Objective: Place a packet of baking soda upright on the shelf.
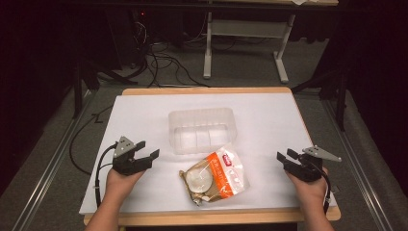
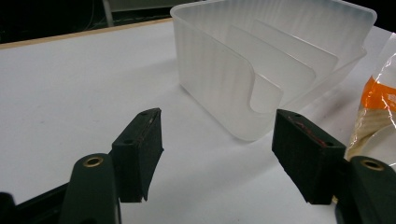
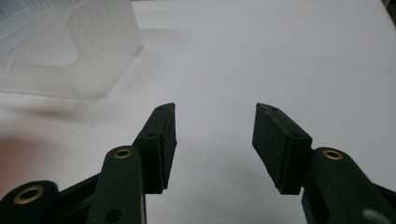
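Note:
A clear plastic container (image 1: 202, 129) with inner dividers stands at the middle of the white table; its near corner (image 2: 243, 93) rises just beyond my left gripper's jaws and its edge (image 3: 88, 51) shows at the upper left of the right gripper view. A bag of food in clear and orange wrap (image 1: 215, 175) lies in front of the container, its edge (image 2: 376, 107) at the far right of the left gripper view. My left gripper (image 1: 146, 150) rests left of the bag, open and empty (image 2: 217, 140). My right gripper (image 1: 284, 155) rests right of the bag, open and empty (image 3: 215, 126).
The white table top (image 1: 269, 115) has a wooden rim. Cables (image 1: 163, 62) and a grey table frame (image 1: 245, 38) stand on the floor behind it. A cable (image 1: 98, 171) trails from the left gripper along the table's left edge.

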`<state>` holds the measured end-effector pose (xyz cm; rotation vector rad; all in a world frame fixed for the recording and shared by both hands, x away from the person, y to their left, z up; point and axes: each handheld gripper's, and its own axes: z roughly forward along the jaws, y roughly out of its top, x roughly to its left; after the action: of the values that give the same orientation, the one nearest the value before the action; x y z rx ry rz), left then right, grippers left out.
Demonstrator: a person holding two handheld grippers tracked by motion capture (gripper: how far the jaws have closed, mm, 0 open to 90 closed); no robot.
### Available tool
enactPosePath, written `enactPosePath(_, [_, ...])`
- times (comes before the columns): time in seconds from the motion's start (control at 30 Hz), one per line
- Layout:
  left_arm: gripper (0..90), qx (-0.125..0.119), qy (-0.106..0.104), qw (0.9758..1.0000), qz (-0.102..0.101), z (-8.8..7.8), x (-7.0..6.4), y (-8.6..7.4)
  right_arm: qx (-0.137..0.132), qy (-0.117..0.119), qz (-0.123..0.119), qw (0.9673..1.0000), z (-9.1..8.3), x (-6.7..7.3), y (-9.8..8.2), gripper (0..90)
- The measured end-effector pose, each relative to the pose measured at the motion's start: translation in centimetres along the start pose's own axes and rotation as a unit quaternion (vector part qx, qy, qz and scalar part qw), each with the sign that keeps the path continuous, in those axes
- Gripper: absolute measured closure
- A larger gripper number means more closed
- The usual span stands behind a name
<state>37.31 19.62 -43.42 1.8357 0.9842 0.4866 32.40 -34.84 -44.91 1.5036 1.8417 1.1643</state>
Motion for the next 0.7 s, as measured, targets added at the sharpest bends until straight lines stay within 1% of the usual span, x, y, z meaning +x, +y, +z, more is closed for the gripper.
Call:
enactPosePath(0.1, [33.9,0.002,0.0,1.0,0.002,-0.04,-0.03,-0.01,0.004,0.005,-0.005,1.0,0.09,0.37,-0.02,49.7])
enactPosePath(0.17, [33.8,0.002,0.0,1.0,0.007,-0.09,-0.11,-0.03,-0.003,0.006,-0.009,0.9999,-0.19,0.68,0.01,49.4])
enactPosePath(0.27, [33.8,0.001,-0.001,1.0,0.007,-0.11,-0.1,-0.02,-0.008,0.004,-0.005,0.9999,-0.33,0.74,0.02,49.4])
enactPosePath(0.37, [33.8,-0.002,-0.002,1.0,0.005,-0.2,0.01,0.0,-0.004,0.0,-0.004,1.0,-0.32,0.69,-0.07,49.1])
enactPosePath(0.53, [33.8,-0.004,-0.001,1.0,0.002,-0.25,0.18,0.01,0.0,0.0,-0.005,1.0,-0.17,0.66,-0.14,49.2])
enactPosePath(0.63, [33.8,-0.004,-0.001,1.0,0.003,-0.25,0.19,0.01,0.001,0.004,-0.004,1.0,-0.17,0.75,-0.14,51.9])
enactPosePath(0.67, [33.8,-0.004,-0.001,1.0,0.003,-0.25,0.18,0.01,0.003,0.006,-0.01,0.9999,-0.16,0.85,-0.12,52.9])
enactPosePath(0.7, [33.8,-0.004,-0.001,1.0,0.004,-0.25,0.17,0.01,0.003,0.006,-0.01,0.9999,-0.16,0.85,-0.12,52.9])
